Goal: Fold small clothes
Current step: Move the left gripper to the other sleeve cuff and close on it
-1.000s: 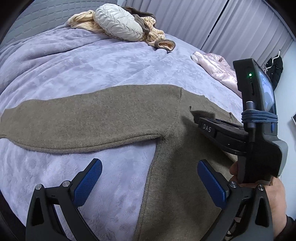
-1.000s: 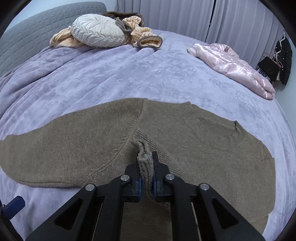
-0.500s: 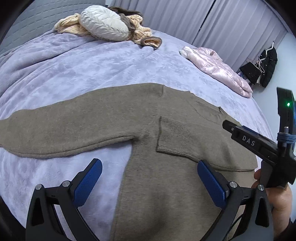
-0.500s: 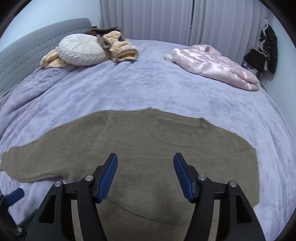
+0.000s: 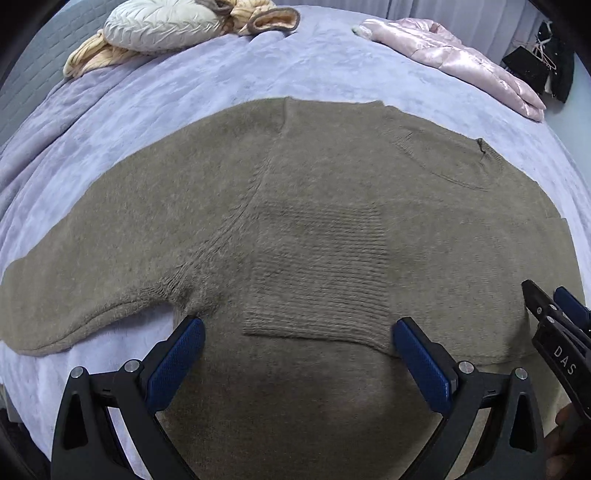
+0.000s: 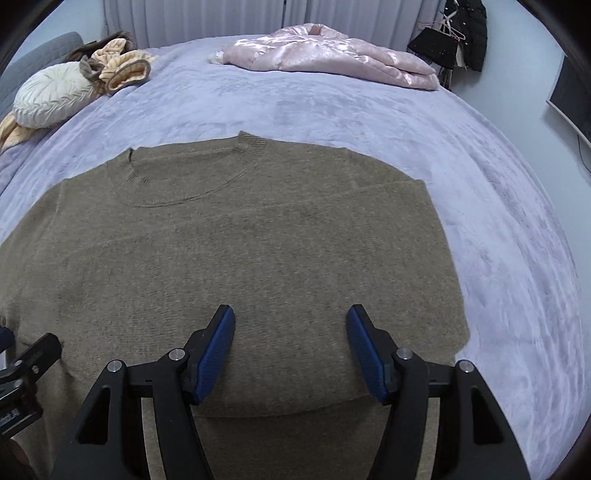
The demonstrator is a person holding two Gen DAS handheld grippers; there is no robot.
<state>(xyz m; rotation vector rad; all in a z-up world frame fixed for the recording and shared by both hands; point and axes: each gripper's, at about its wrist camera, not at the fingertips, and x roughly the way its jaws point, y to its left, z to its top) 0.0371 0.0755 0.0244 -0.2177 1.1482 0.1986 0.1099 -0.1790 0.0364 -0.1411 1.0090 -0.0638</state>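
Left tongs (image 5: 297,354): wide open, holding nothing. The blue pads (image 5: 175,360) hang just over the near part of the sweater.
Right tongs (image 6: 290,349): wide open too, holding nothing, over the right half of the sweater. Their tip also shows at the right edge of the left view.
Sweater (image 5: 314,221): brown and fuzzy, lying flat on the bed. One sleeve (image 5: 92,266) sticks out to the left. The other sleeve is folded in across the body, and its ribbed cuff (image 5: 317,273) lies between the left tongs' pads. The neck hole (image 6: 177,181) is on the far side.
Bed (image 6: 369,122): covered with a soft purple blanket.
Pillow (image 5: 159,26): round and white, far left on the bed.
Tan clothes (image 6: 122,72): bunched up, touching the pillow.
Pink jacket (image 6: 328,55): shiny, far right on the bed, well apart from the sweater.
Dark clothes (image 6: 461,33): hanging by the far right wall.
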